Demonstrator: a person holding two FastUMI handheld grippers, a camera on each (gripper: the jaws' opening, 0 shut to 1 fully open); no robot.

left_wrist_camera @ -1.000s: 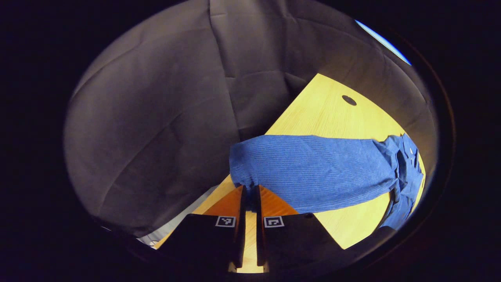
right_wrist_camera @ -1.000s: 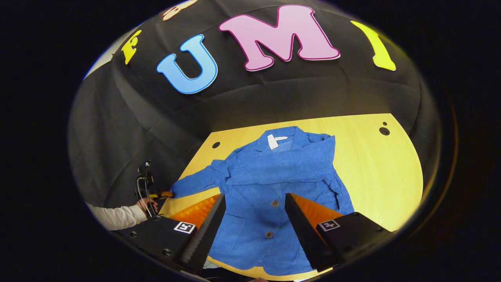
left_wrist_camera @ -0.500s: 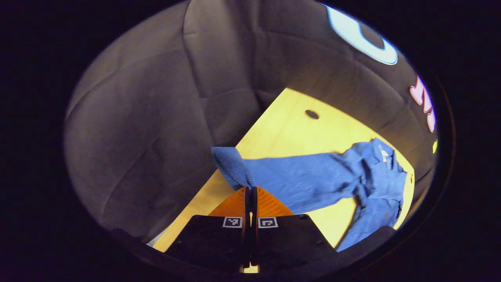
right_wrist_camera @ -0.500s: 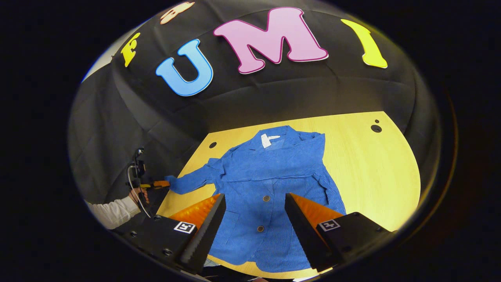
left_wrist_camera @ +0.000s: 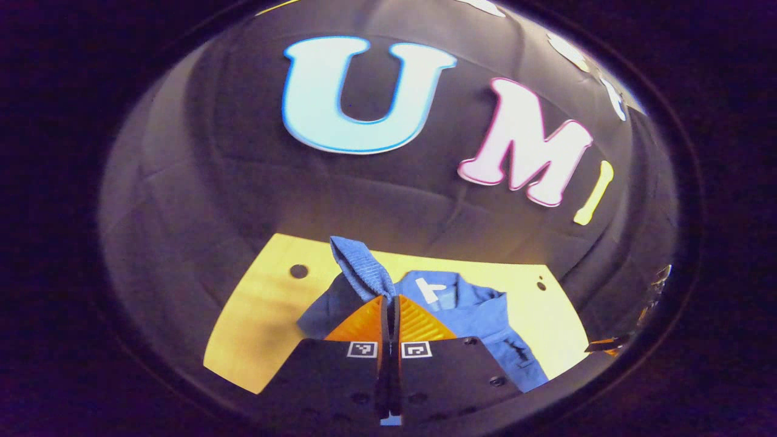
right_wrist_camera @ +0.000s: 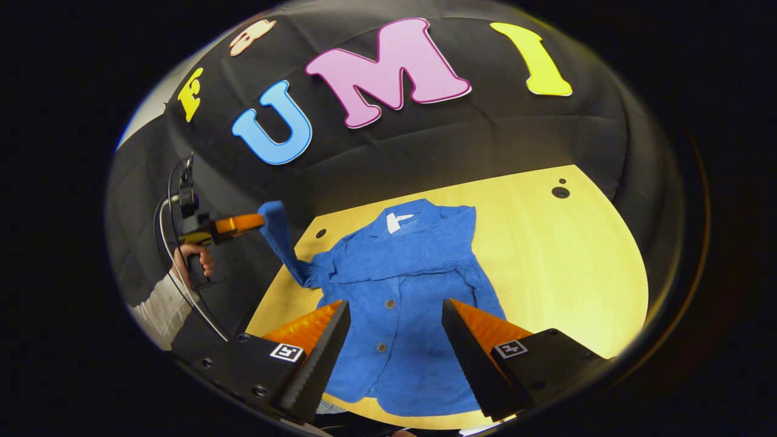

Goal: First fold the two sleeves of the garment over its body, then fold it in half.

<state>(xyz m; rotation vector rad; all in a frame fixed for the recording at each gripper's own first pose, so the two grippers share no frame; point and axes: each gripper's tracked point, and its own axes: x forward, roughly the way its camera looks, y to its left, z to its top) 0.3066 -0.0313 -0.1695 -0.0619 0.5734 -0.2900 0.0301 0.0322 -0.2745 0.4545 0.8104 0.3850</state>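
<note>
A blue buttoned jacket point(right_wrist_camera: 400, 279) lies face up on the yellow table point(right_wrist_camera: 564, 261), collar toward the far wall. One sleeve lies folded across its chest. The other sleeve point(right_wrist_camera: 280, 237) is lifted off the table at the left, its cuff pinched in my left gripper point(right_wrist_camera: 258, 221), held by a hand point(right_wrist_camera: 182, 261). In the left gripper view my left gripper point(left_wrist_camera: 391, 298) is shut on that cuff point(left_wrist_camera: 361, 267), with the jacket body point(left_wrist_camera: 479, 315) beyond. My right gripper point(right_wrist_camera: 394, 309) hangs open above the jacket's lower front, holding nothing.
The table has small round holes at its far corners point(right_wrist_camera: 560, 192) point(right_wrist_camera: 320, 233). Bare tabletop lies to the right of the jacket. The black cloth wall point(right_wrist_camera: 425, 145) rises close behind the table's far edge.
My left gripper has lifted the cuff up off the table and swung to face the jacket. The right gripper view has drifted slightly; that gripper stays open.
</note>
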